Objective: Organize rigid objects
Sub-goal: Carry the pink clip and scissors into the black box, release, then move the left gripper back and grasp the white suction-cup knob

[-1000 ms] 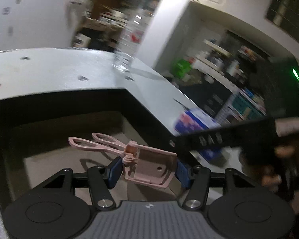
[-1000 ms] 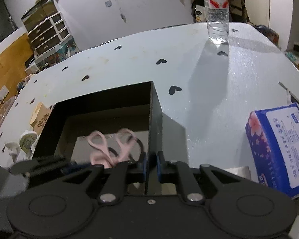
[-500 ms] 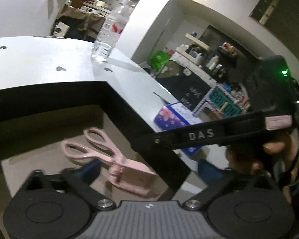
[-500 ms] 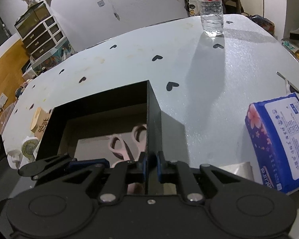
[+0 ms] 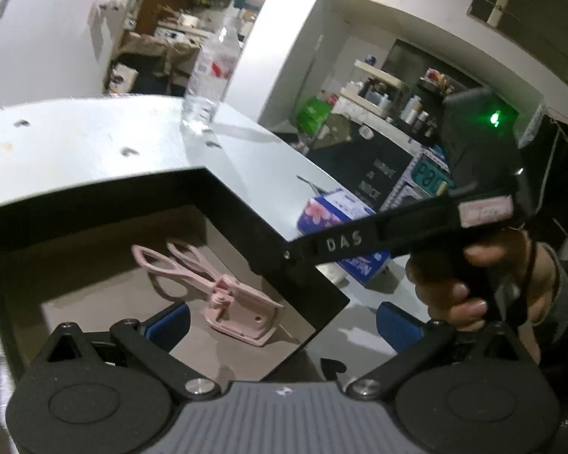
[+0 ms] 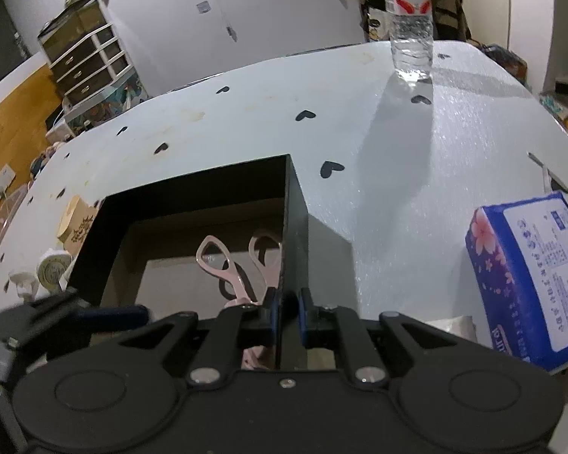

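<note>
Left tongs (image 5: 282, 323) now open, eyelash curler (image 5: 212, 287) released

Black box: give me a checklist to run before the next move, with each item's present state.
1. Pink eyelash curler lies on the floor of the black box: ok.
2. Left gripper open and free of the curler: ok.
3. Right gripper shut on the box's right wall, steadying it: ok.
4. Left fingers clear of the box wall: cannot tell; the wall's near corner runs between them.
5. Tissue pack stands apart from the box on the table: ok.
6. Water bottle upright at the far edge, away from both grippers: ok.
</note>
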Tool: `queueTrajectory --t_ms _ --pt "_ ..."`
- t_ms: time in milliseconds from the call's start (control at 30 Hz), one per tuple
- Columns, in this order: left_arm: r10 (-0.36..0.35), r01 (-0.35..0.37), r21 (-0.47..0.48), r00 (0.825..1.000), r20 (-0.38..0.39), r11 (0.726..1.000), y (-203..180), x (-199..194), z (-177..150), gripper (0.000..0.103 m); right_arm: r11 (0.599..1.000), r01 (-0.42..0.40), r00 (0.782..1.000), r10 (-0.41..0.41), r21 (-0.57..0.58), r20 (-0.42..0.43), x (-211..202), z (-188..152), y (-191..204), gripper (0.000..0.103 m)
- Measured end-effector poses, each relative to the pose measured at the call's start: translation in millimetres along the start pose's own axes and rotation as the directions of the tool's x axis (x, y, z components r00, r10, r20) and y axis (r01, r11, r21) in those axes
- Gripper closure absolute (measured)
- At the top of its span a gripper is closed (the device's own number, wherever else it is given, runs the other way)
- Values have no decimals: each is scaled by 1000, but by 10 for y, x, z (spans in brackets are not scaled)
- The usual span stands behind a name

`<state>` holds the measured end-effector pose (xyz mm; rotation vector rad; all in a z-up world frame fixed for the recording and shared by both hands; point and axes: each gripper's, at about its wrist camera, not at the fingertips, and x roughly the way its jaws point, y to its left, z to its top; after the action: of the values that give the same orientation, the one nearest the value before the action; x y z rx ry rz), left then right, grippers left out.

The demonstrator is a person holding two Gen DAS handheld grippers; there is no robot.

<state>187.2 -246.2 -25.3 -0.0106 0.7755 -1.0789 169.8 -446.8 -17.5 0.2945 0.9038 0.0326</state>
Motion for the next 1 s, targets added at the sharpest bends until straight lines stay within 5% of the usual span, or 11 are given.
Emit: queueTrajectory --t_ms 167,300,533,667,767,933,1000 --pt "125 -126 20 990 60 992 -76 -301 -30 0 999 24 999 -22 -48 33 -33 -40 55 93" --pt "237 -241 14 962 135 970 -71 -593 -91 0 998 32 998 -28 -60 54 -67 -73 71 94" --pt "447 -444 -67 863 234 893 131 -1049 -218 0 996 57 995 -51 -71 82 -92 -124 120 95" --pt "546 -530 -139 792 272 837 305 -1320 -336 0 998 57 993 -53 -37 101 -95 -146 103 95" --pt "642 -605 -216 716 275 767 459 -1513 -442 0 997 68 992 -64 -33 113 -97 -167 123 95" --pt "801 -709 -378 562 206 595 796 -1838 -641 0 996 92 988 -89 -18 128 -94 -192 154 96" --pt "843 -733 -429 516 154 527 929 -1920 -706 0 996 91 987 -91 2 134 -96 -202 146 96"
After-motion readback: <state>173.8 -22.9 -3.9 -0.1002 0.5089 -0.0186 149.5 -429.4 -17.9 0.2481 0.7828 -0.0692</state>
